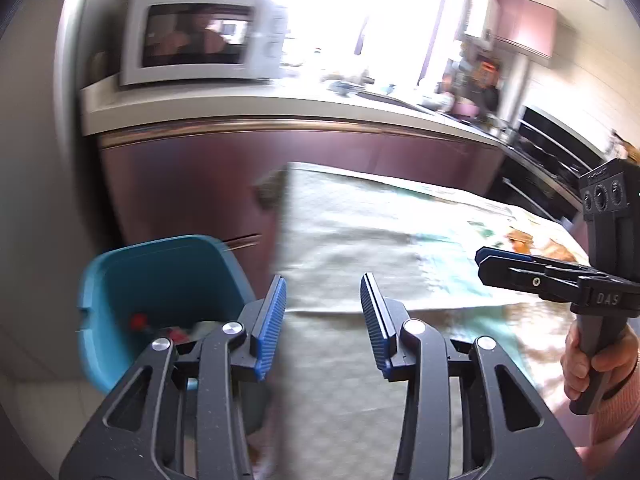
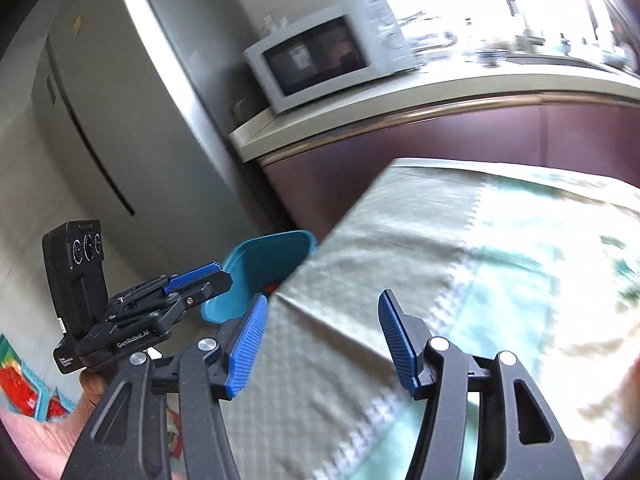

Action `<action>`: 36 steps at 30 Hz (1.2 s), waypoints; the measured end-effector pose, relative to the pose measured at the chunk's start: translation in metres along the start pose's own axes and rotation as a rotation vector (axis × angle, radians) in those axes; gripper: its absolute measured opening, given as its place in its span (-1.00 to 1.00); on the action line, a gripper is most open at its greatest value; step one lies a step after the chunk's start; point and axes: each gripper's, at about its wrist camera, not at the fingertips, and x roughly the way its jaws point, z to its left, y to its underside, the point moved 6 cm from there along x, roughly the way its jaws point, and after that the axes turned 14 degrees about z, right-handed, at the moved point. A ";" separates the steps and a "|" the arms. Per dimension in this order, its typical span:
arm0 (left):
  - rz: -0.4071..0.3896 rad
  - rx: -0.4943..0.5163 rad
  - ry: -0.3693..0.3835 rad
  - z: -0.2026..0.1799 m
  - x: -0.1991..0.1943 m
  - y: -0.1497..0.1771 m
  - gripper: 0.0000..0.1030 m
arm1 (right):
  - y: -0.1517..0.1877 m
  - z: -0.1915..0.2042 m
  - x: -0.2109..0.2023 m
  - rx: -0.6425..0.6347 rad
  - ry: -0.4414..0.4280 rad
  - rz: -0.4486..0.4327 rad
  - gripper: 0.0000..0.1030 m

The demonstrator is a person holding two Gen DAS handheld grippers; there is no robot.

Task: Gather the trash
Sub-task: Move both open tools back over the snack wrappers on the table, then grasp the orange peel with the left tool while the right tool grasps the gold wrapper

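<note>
Kitchen setting, with a cloth-covered table [image 1: 360, 232] before maroon cabinets. We hold the left gripper [image 1: 324, 320] over the table's near-left edge, its blue pads [image 1: 272, 320] spread apart with nothing between them. We hold the right gripper [image 2: 320, 340] likewise spread and empty above the pale green tablecloth [image 2: 480, 260]; seen side-on from the left wrist view, its fingers [image 1: 504, 258] overlap, so the gap cannot be judged there. Just left of the left gripper, beside the table's corner and lower than its top, stands the teal trash bin [image 1: 160, 272]; a red item [image 1: 138, 321] and other blurred scraps lie inside it. Beyond, a white microwave [image 1: 200, 36] sits on the light countertop [image 1: 280, 104], and a grey refrigerator [image 2: 100, 120] stands to its left.
</note>
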 end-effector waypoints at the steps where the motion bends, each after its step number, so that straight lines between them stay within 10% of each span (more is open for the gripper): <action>1: 0.002 0.024 0.017 -0.014 0.003 -0.001 -0.25 | 0.006 -0.009 -0.010 0.019 0.012 -0.013 0.08; 17: 0.126 0.273 0.203 -0.199 0.067 0.008 -0.24 | 0.089 -0.141 -0.133 0.307 0.189 -0.189 0.08; 36: 0.205 0.412 0.183 -0.299 0.146 -0.018 -0.24 | 0.111 -0.234 -0.169 0.517 0.204 -0.292 0.08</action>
